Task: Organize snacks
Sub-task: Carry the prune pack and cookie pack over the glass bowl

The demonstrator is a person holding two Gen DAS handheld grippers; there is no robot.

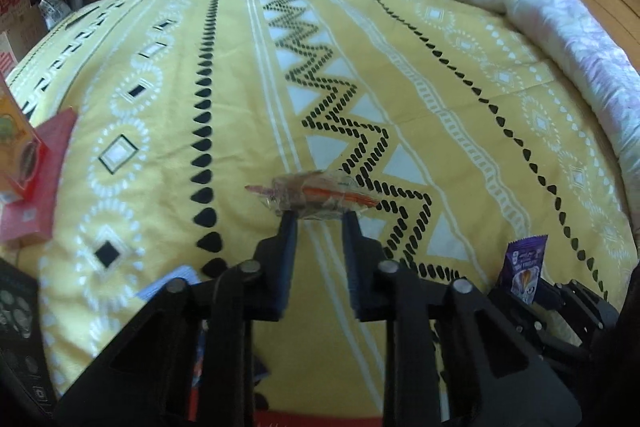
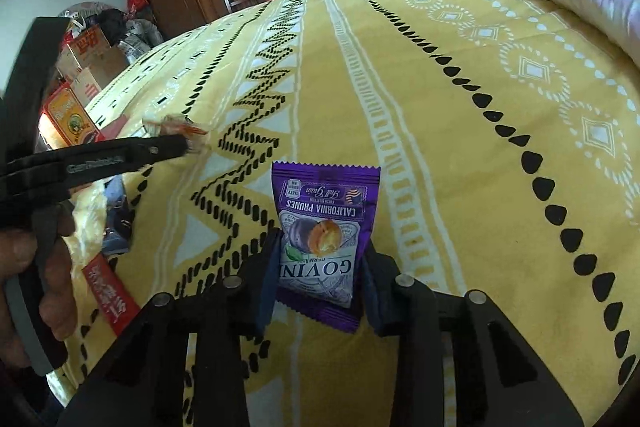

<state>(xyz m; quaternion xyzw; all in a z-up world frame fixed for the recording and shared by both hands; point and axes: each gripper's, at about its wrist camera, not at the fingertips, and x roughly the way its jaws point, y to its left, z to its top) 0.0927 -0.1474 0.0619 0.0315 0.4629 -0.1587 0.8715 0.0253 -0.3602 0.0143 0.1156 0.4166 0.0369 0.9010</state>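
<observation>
Now each claw grips 1 snack: left claw (image 1: 318, 217) the clear-wrapped snack (image 1: 316, 195), right claw (image 2: 320, 259) the purple prune packet (image 2: 322, 227).

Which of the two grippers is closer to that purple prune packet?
The right. The right gripper has the purple prune packet clamped between its fingers. The left gripper is off to the packet's left, pinching a clear-wrapped snack above the yellow bedspread.
</observation>
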